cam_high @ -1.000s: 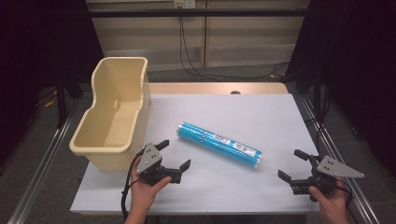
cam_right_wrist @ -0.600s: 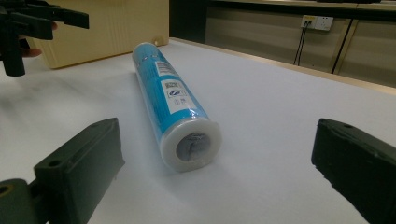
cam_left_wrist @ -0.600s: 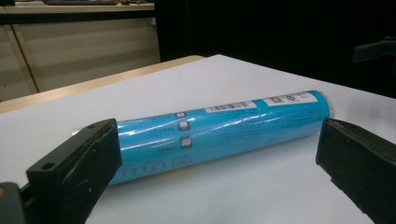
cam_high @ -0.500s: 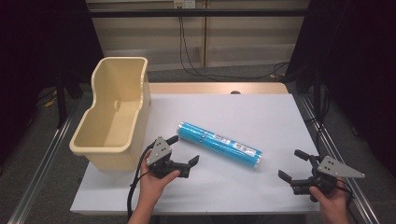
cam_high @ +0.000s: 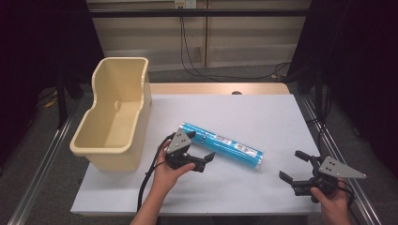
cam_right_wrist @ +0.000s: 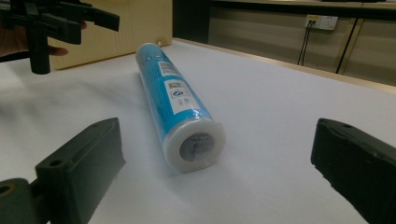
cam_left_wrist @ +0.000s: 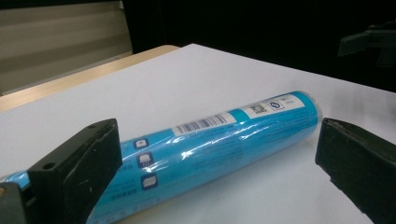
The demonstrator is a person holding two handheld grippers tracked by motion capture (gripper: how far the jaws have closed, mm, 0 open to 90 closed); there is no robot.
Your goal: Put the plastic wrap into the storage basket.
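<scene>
Behind the white counter stands a beige panelled wall with black cables hanging, dark curtains flanking it.

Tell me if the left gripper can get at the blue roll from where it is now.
Probably yes: the left gripper is open at the near end of the blue roll, with bare table around it.
</scene>
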